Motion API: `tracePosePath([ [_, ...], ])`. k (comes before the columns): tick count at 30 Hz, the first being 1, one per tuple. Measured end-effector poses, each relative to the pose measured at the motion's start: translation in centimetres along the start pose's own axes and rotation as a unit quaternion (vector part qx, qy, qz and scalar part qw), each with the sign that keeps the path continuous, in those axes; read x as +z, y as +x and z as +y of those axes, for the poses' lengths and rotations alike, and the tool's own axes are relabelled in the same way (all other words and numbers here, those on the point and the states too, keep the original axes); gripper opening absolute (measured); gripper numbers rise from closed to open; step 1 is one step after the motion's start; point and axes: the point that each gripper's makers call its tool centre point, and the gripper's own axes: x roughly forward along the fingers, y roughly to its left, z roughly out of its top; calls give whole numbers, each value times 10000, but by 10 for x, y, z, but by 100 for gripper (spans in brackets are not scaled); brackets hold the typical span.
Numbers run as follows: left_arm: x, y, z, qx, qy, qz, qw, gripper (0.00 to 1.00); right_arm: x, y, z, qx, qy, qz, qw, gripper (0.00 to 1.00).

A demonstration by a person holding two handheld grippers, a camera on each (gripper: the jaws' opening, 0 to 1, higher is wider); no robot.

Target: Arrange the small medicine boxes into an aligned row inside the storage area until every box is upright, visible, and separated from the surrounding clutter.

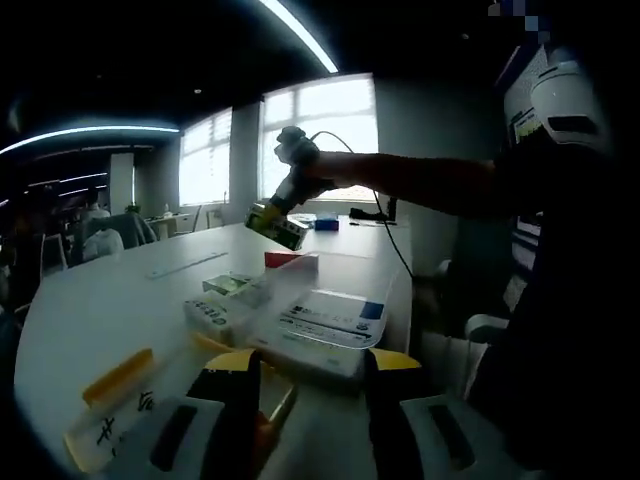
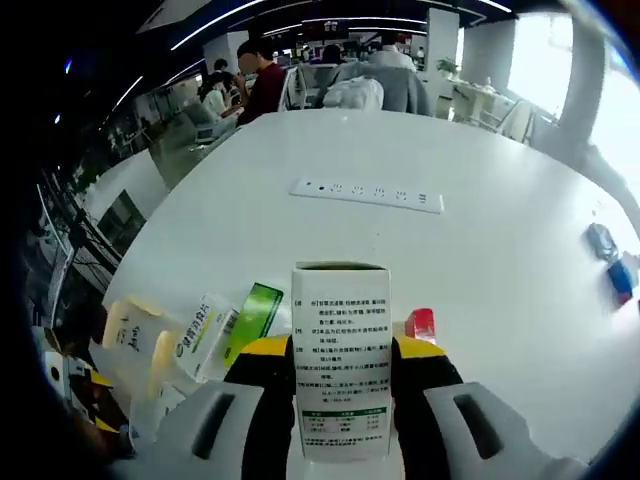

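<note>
In the right gripper view my right gripper (image 2: 342, 350) is shut on an upright white medicine box (image 2: 342, 380) with printed text and a green top edge, held above the white table (image 2: 400, 260). Under it lie a green box (image 2: 252, 312), a white box (image 2: 200, 340) and a red box (image 2: 421, 323). The left gripper view shows that right gripper (image 1: 272, 215), in a person's hand, lifted over the table with the box (image 1: 282, 229). My left gripper (image 1: 315, 365) is open, low at the near edge, before a clear storage tray (image 1: 310, 265) holding a white-and-blue box (image 1: 335, 318).
A red box (image 1: 285, 258), a green-white box (image 1: 230, 285) and a white box (image 1: 212, 315) lie left of the tray. A yellow-edged label holder (image 1: 115, 378) sits near left. A white power strip (image 2: 365, 193) lies mid-table, blue items (image 2: 610, 255) far right. People sit at the back.
</note>
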Motion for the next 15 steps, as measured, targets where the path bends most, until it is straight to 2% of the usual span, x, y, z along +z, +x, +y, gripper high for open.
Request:
tracePosePath([
  [4,2,3,-1,-19,-20,-89,10000,41,-9,-14,6,67,27,-57,10000,35],
  [8,2,8,-3,-73,-13,-90,9999,41,-7,-26,5,228,272,-95,9993,35],
  [10,2,8,-3,-89,17,-77,9999,41,-9,-31,9,402,417,-295,9979,35],
  [15,6,9,0,-98,46,-163,9998,41,-21,-42,22,545,444,-218,9973,35],
])
